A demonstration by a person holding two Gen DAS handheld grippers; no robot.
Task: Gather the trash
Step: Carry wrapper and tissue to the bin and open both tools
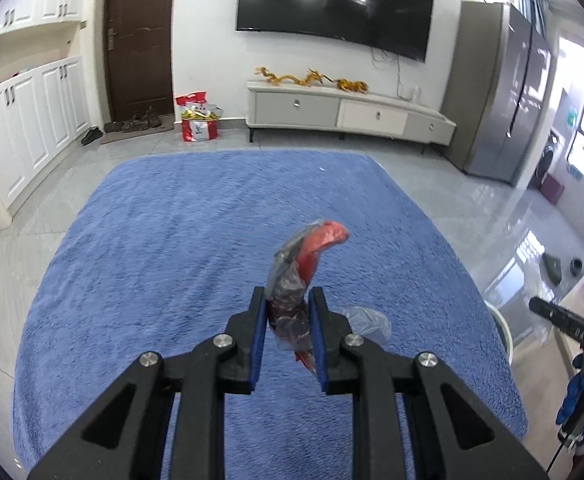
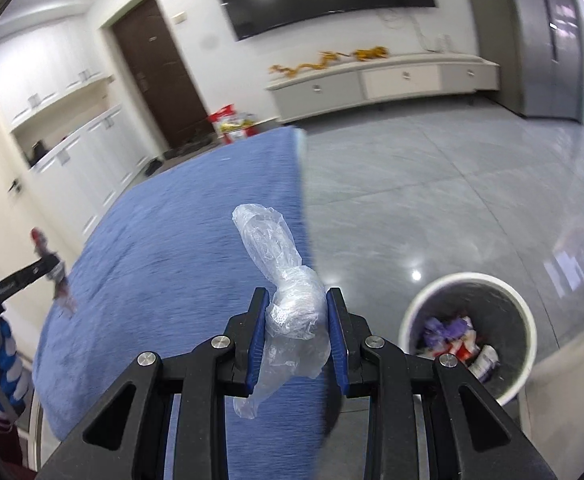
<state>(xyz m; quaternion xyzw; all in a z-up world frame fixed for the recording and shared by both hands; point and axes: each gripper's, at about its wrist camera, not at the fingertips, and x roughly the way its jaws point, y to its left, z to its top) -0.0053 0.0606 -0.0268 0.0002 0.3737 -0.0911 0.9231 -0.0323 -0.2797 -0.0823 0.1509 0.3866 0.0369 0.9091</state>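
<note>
Left gripper [image 1: 288, 312] clamps your red wrapper [image 1: 312, 256]. Right gripper [image 2: 297, 308] pinches the clear plastic bag [image 2: 280, 276] above the blue rug [image 2: 180, 240], near the trash bin [image 2: 468, 284].

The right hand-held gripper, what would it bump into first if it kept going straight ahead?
Probably the blue rug. The right hand-held gripper, clamped on a clear plastic bag, points over its edge, left of the trash bin; depth is unclear.

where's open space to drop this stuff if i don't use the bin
The blue rug ahead of the left hand-held gripper and its red wrapper is bare up to the TV cabinet. The grey floor beyond the right hand-held gripper and clear bag is open. The bin already holds trash.
</note>
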